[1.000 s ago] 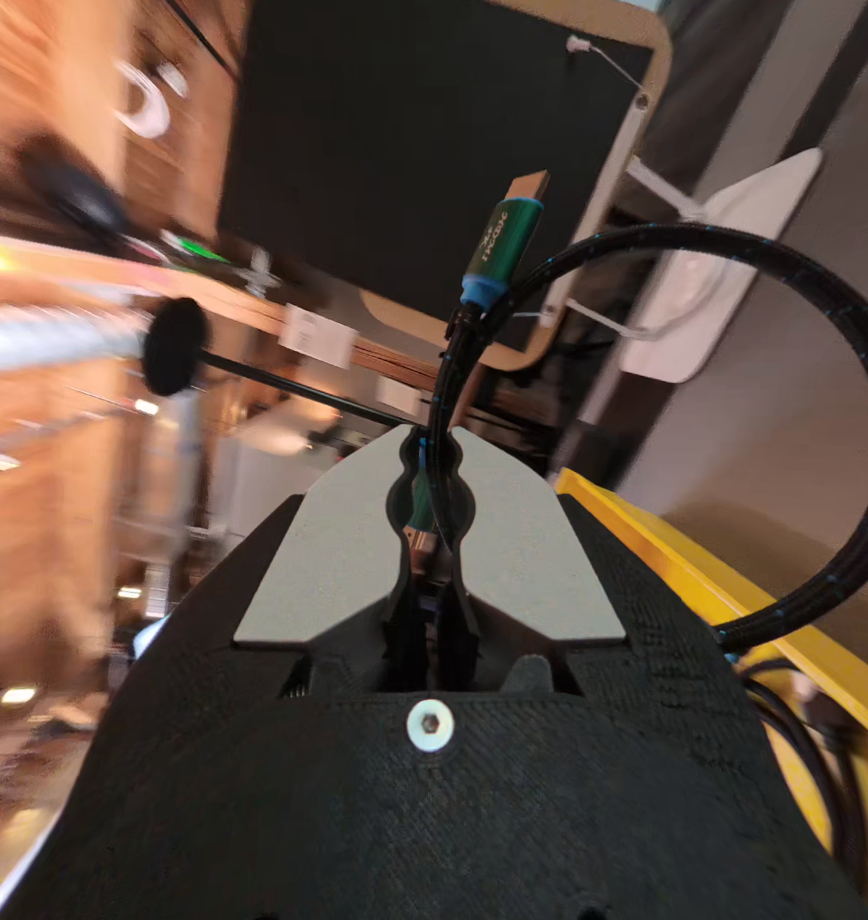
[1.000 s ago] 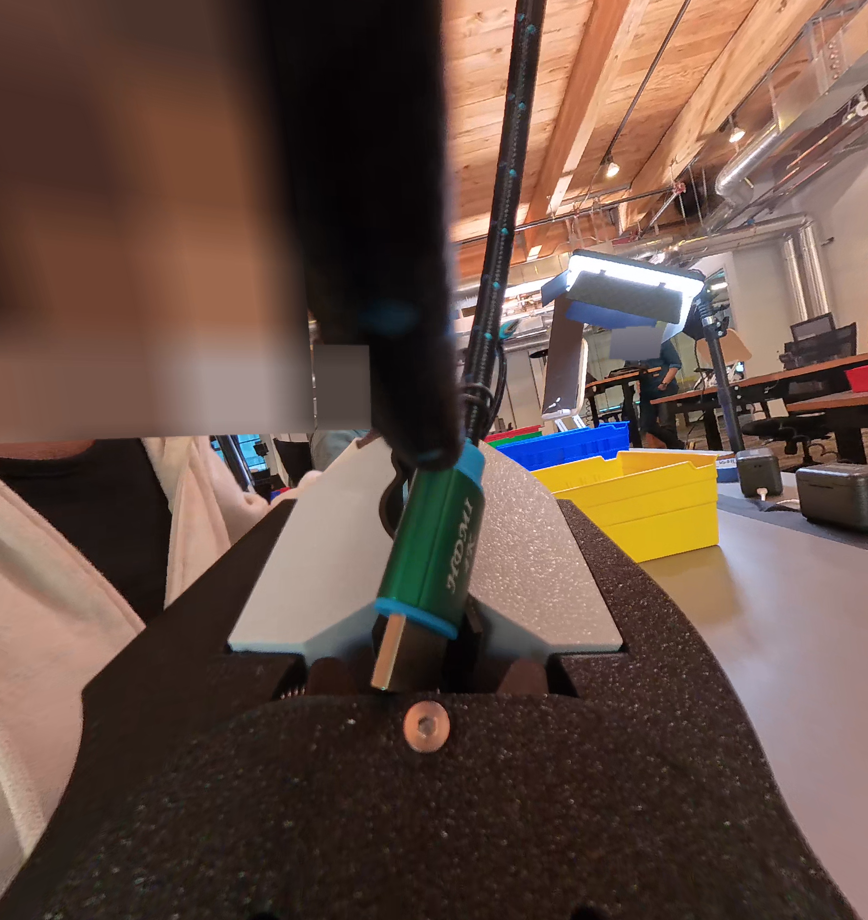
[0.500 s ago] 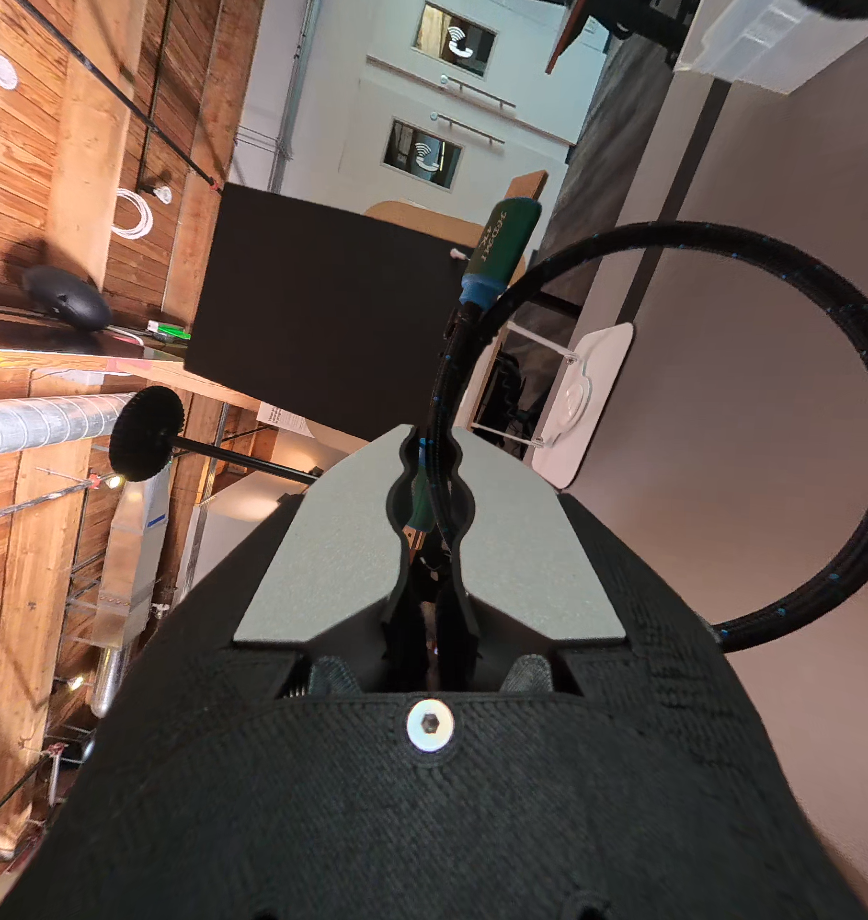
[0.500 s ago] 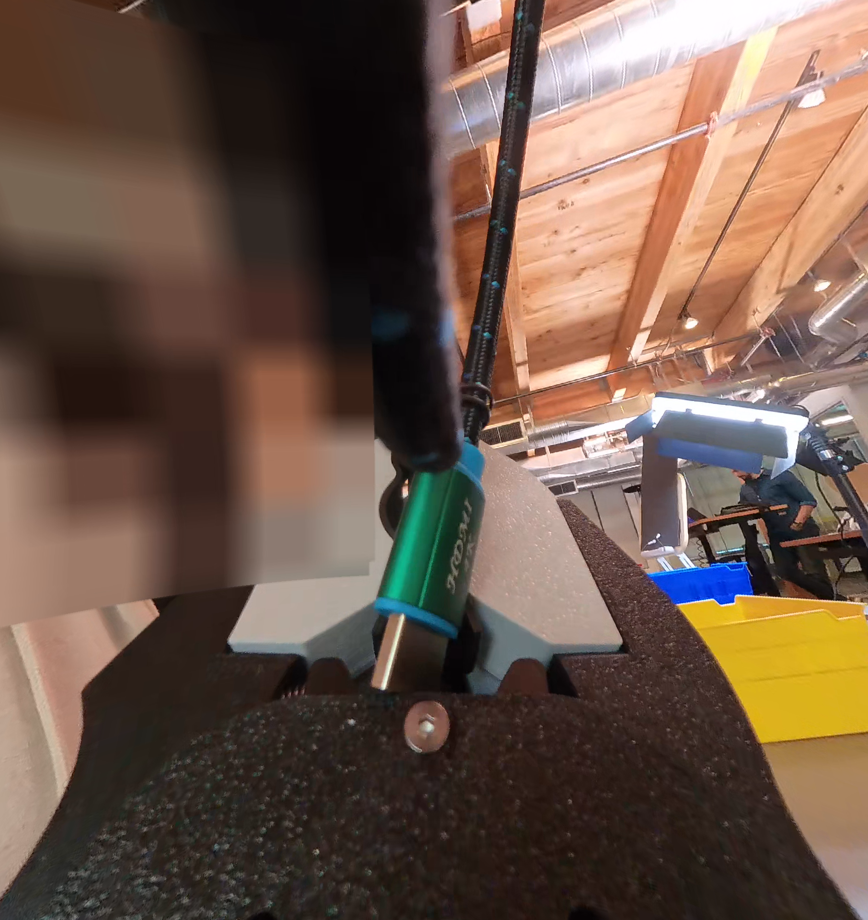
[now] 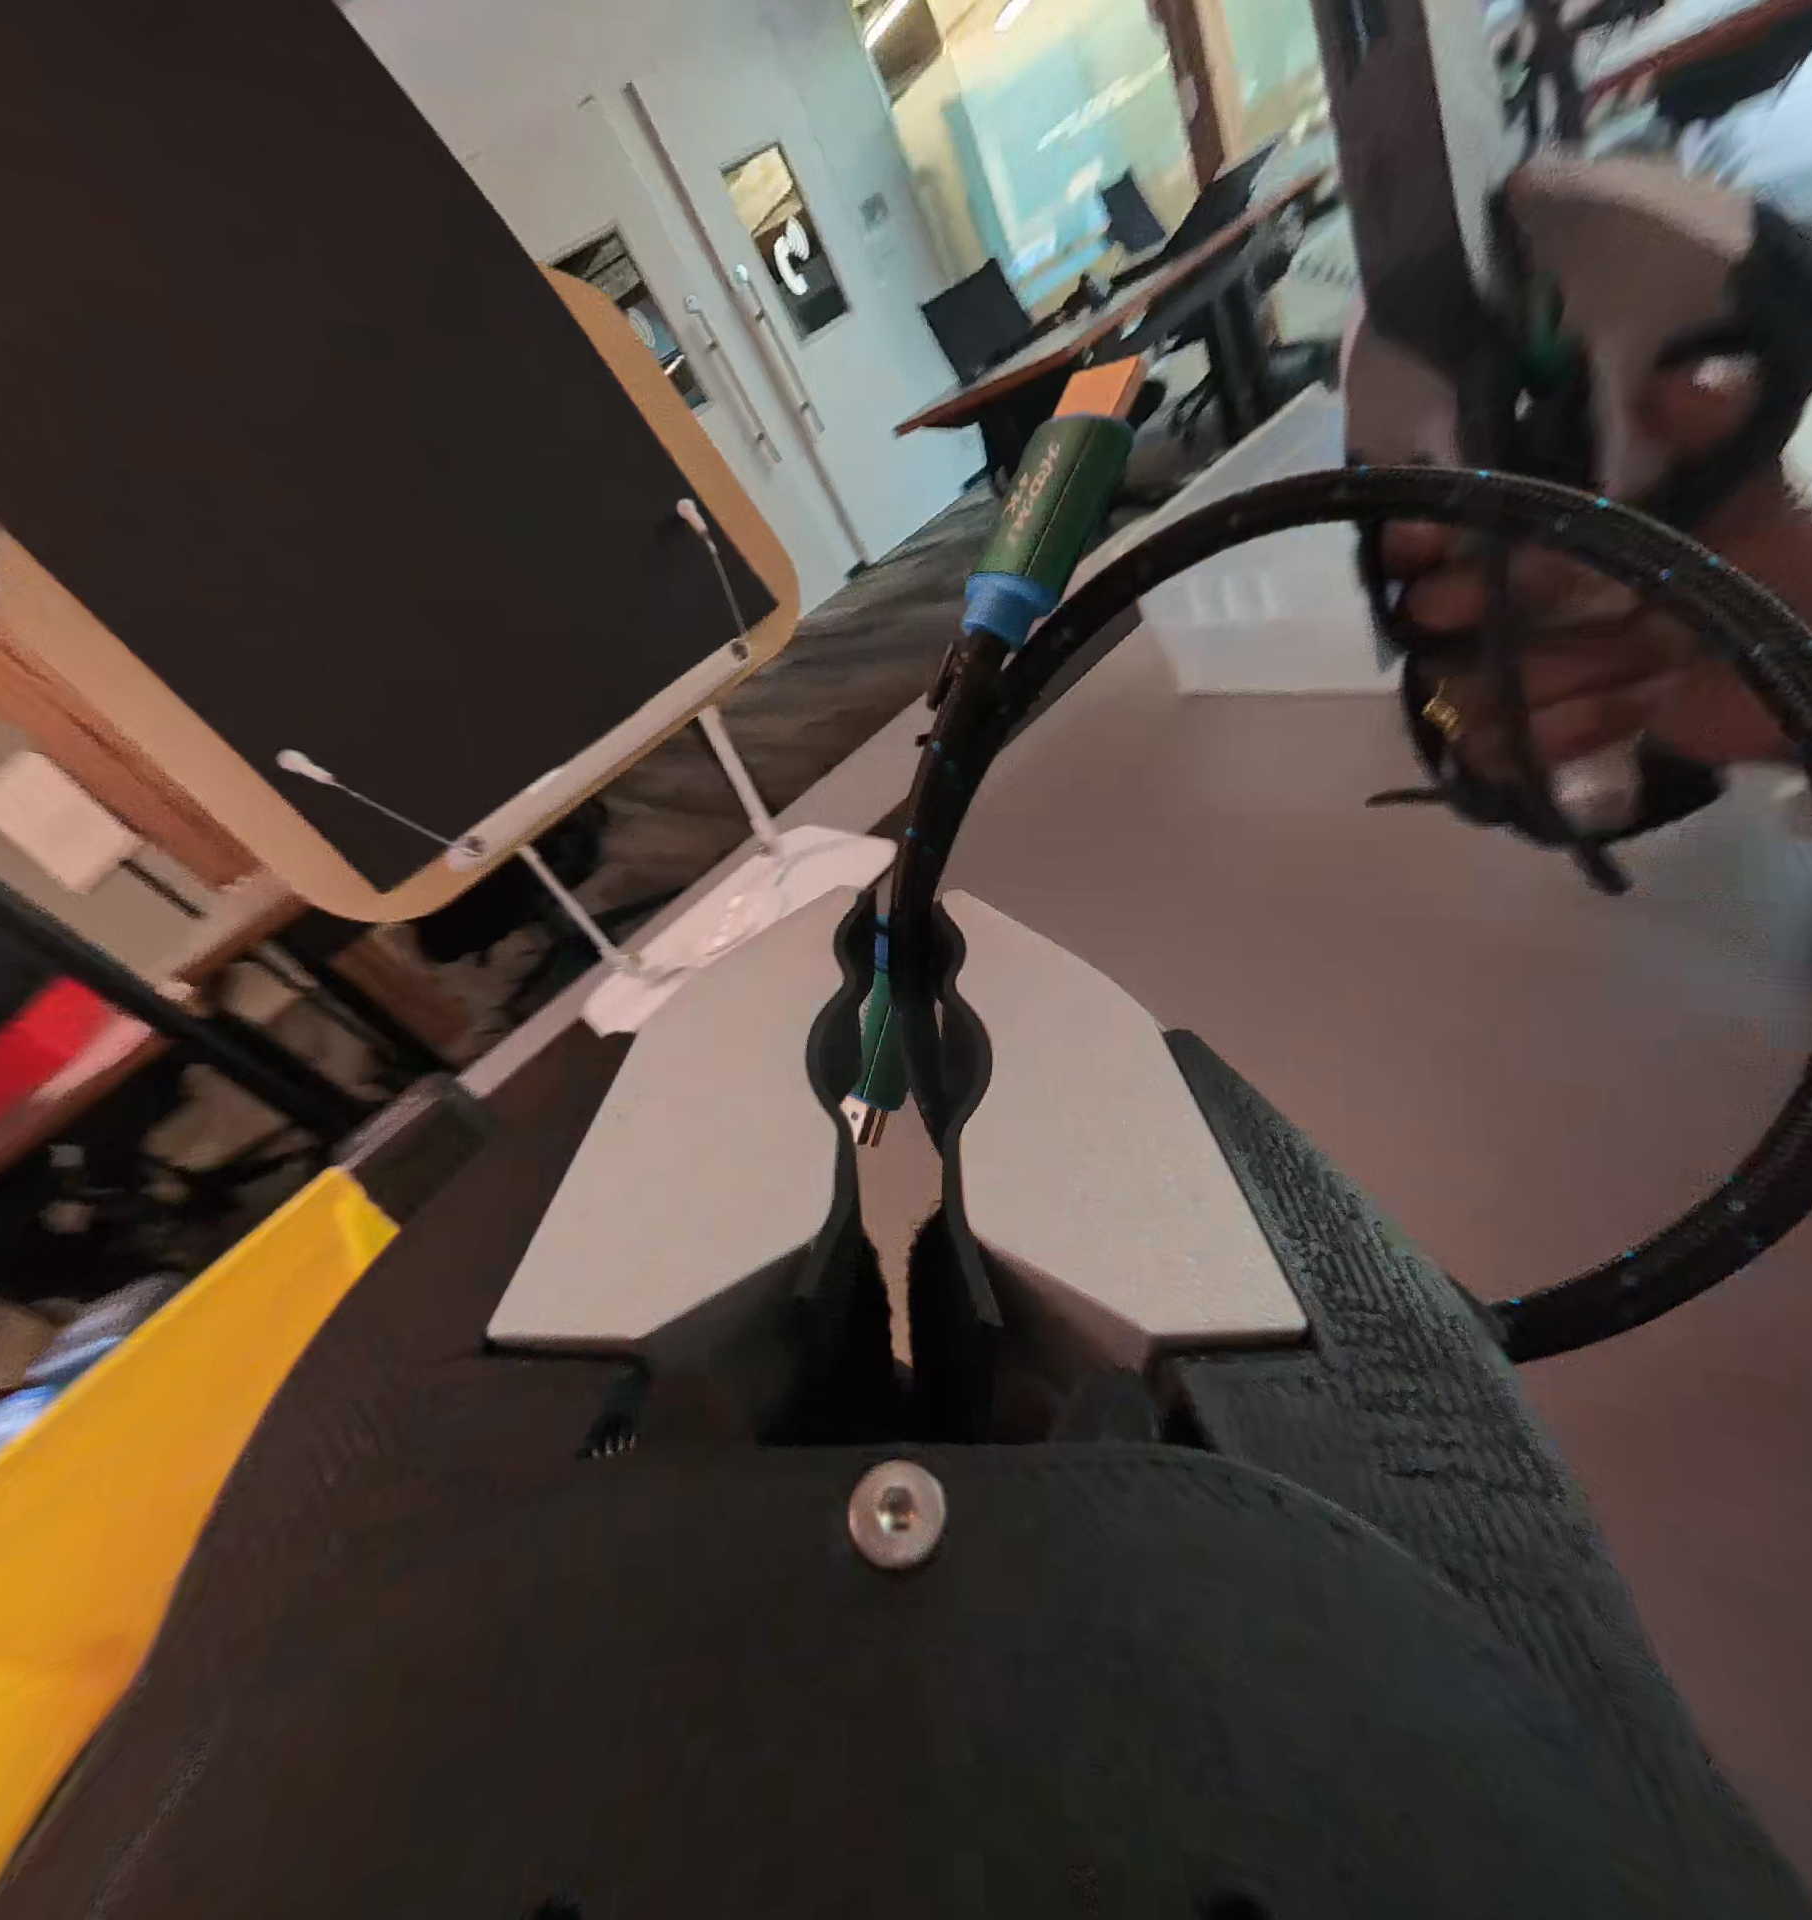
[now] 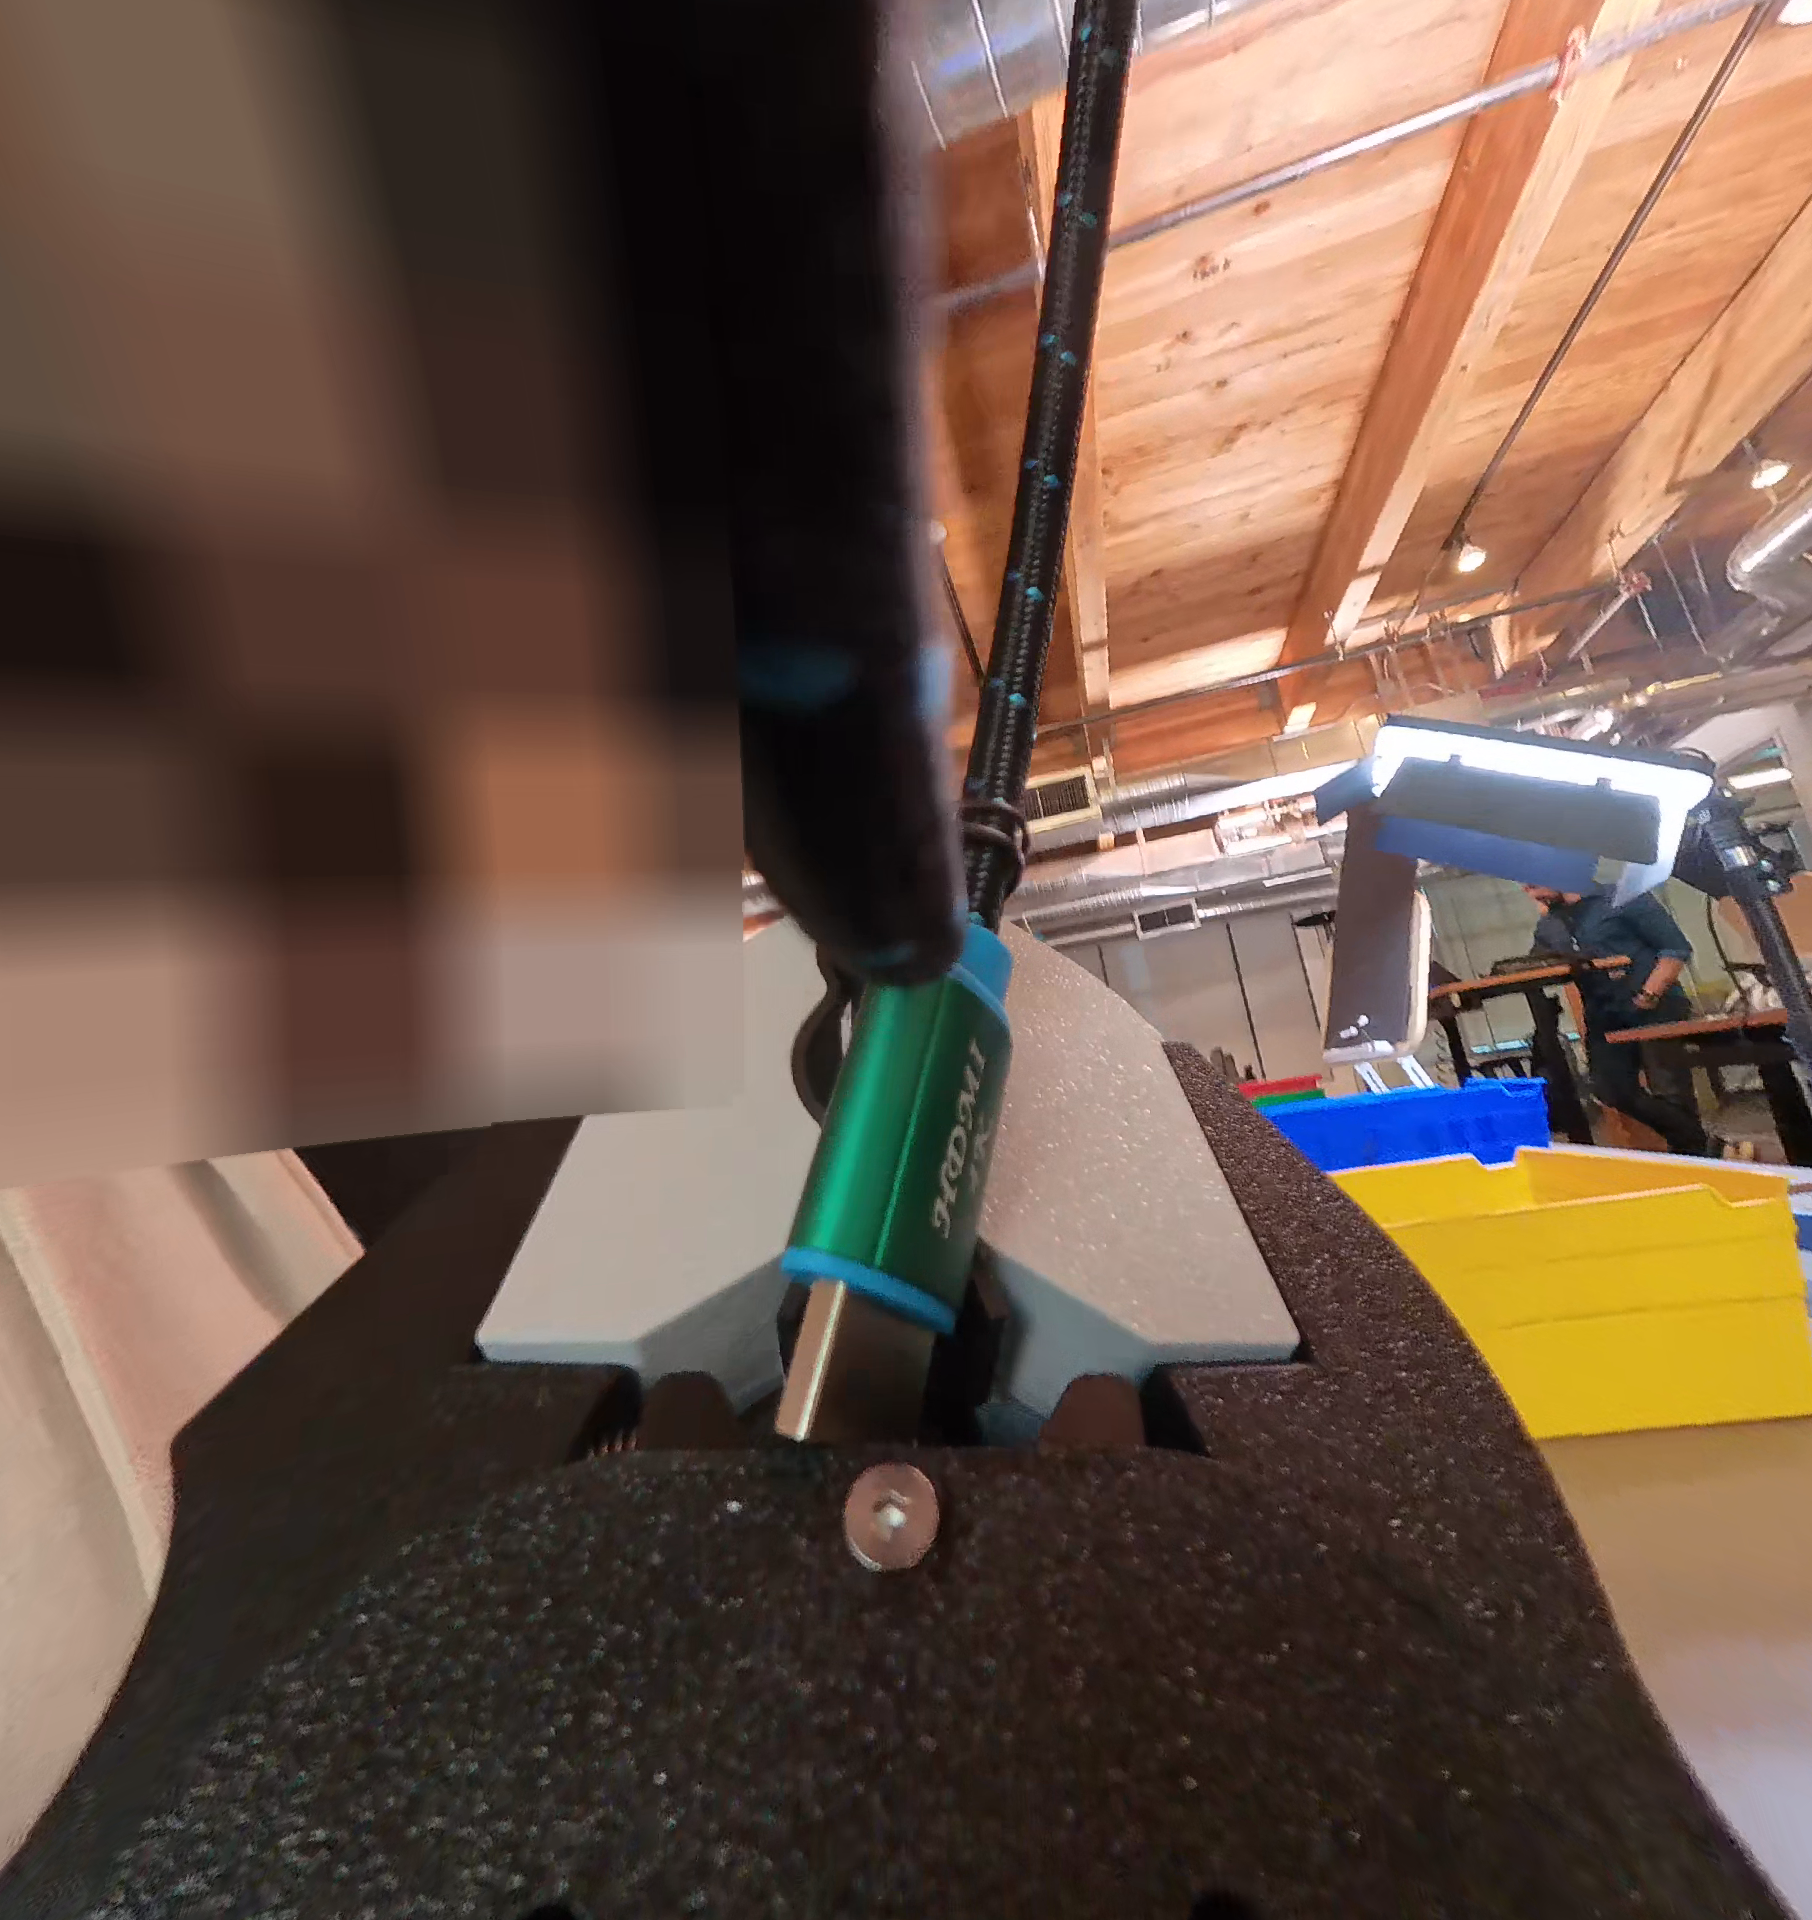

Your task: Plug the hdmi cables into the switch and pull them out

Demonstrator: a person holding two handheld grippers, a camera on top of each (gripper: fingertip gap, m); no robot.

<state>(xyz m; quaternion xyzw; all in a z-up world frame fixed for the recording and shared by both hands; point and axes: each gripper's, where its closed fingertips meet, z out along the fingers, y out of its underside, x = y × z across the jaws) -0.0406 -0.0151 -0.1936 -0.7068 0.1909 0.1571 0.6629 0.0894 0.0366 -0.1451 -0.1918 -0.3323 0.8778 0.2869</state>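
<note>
My left gripper [image 5: 897, 920] is shut on a black braided HDMI cable [image 5: 1712, 1174] just below its green plug [image 5: 1053, 499], which points up and away. The cable loops round to the right. A second, smaller green plug [image 5: 876, 1049] shows through the gap between the jaws. My right gripper [image 6: 912, 966] is shut on another braided cable [image 6: 1047, 416] that runs straight up. Its green plug [image 6: 902, 1153] lies over the grey fingers [image 6: 1120, 1195], metal tip toward the camera. The right gripper [image 5: 1567, 395] shows blurred in the left wrist view, held by a hand. No switch is in view.
A yellow bin [image 5: 102, 1455] is at the left gripper's lower left; a yellow bin [image 6: 1577, 1299] and a blue bin [image 6: 1401, 1117] stand on the grey table [image 6: 1712, 1662]. A black board on a white stand [image 5: 310, 468] stands left. A light panel [image 6: 1525, 790] and a person [image 6: 1619, 997] are far off.
The left wrist view has swung from the ceiling and wall down toward the table; the right gripper and the hand have come into it. The right wrist view has tilted slightly down. Both grips are unchanged.
</note>
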